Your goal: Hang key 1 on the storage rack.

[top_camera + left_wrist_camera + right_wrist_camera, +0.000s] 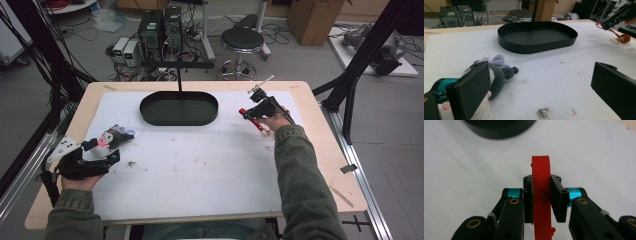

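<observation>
A red strap (pixel 541 195) (thin, probably light and limp) is seen clamped flat between the right hand-held gripper (pixel 541 197) at centre frame; its dangling ornament may swing; the left hand-held gripper (pixel 536 92) is held released beside a plush toy (pixel 499 72), lower left.

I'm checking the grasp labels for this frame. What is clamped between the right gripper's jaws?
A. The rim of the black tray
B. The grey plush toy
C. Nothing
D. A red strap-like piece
D: in the right gripper view the right gripper has both pads pressed on the red strap.
</observation>
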The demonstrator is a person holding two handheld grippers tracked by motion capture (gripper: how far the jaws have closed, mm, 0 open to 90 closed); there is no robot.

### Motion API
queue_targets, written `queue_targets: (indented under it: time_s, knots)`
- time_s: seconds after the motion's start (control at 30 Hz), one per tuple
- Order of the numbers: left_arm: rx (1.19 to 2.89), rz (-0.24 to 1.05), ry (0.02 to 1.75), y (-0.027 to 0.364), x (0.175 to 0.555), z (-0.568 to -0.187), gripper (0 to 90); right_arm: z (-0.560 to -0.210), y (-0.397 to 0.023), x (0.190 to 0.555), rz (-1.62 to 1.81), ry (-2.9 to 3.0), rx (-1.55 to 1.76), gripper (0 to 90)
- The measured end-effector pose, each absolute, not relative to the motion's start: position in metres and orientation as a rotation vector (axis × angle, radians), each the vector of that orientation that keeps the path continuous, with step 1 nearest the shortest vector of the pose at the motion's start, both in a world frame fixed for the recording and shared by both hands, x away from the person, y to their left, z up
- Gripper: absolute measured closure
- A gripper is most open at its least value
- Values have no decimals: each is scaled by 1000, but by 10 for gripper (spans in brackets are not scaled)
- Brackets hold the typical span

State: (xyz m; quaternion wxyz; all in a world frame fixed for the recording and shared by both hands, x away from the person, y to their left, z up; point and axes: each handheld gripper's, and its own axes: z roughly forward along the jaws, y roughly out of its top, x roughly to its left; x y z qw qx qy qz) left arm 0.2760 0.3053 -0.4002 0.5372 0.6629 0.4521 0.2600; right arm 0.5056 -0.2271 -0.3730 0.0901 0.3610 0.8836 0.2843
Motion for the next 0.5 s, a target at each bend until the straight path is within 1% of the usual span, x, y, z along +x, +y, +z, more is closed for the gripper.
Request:
queue_targets:
  time_s: [0.2, 0.5]
  knots:
    - [1582, 610, 1074, 305, 278, -402, 31, -348, -237, 495, 1083, 2596, 1140, 748]
    - [1603, 604, 1064, 304, 280, -402, 31, -334, -222, 492, 1281, 2573, 1196, 748]
